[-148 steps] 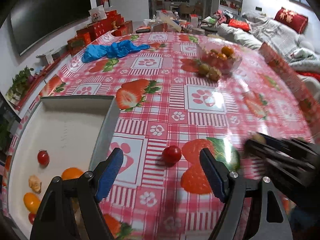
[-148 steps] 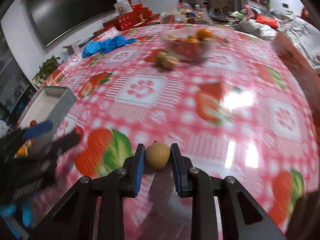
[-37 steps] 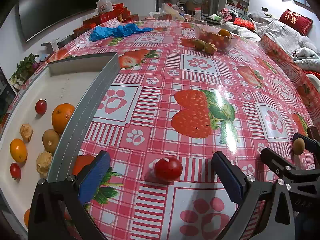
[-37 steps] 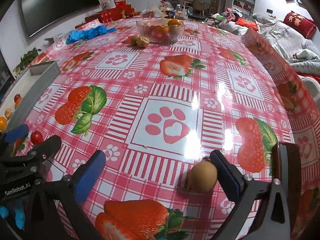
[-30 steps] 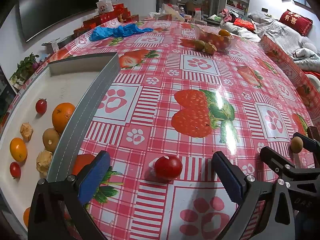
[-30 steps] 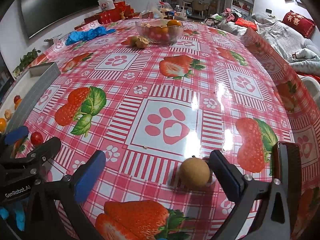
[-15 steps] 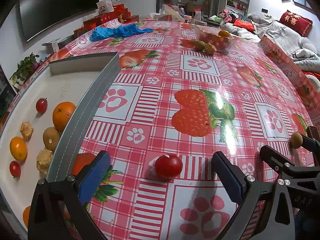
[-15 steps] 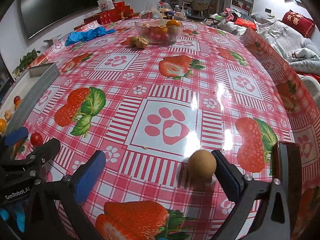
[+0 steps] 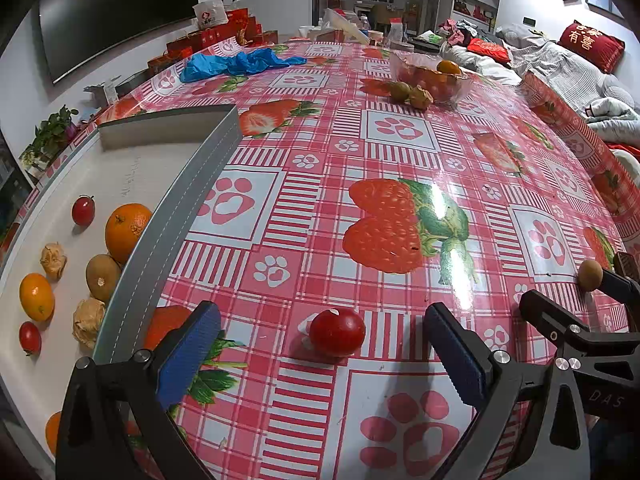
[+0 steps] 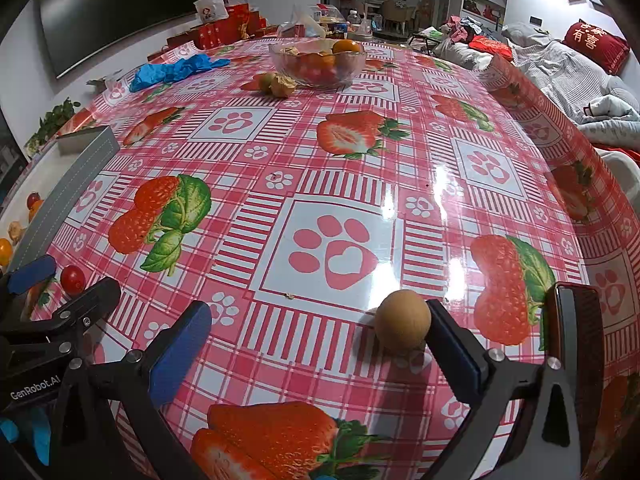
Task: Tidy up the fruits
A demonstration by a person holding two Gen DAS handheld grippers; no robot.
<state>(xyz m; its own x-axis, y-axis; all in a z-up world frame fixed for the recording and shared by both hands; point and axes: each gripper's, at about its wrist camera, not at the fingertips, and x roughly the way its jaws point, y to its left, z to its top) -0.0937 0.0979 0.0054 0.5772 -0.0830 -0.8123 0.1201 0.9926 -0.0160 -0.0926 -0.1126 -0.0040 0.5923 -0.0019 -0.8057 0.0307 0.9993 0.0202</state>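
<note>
Let go of the small brown fruit (image 10: 402, 325) a few seconds back; now sitting loose on the bench (image 10: 360, 168), rolled over to touch the right-hand finger of the right gripper (image 10: 316, 356), fingers spread wide. Still needs picking up again. Left gripper (image 9: 320, 360) also spread wide, holding nothing, with the red tomato (image 9: 337, 333) on the bench between its fingers, hardly moved. White tray (image 9: 176, 196) at near left already holding oranges and more. Glass bowl (image 10: 317, 63) of fruit far off. Nothing blocking either grab.

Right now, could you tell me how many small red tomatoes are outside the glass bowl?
3: one on the tablecloth between the left gripper's fingers, two in the tray. More may be hidden.
</note>
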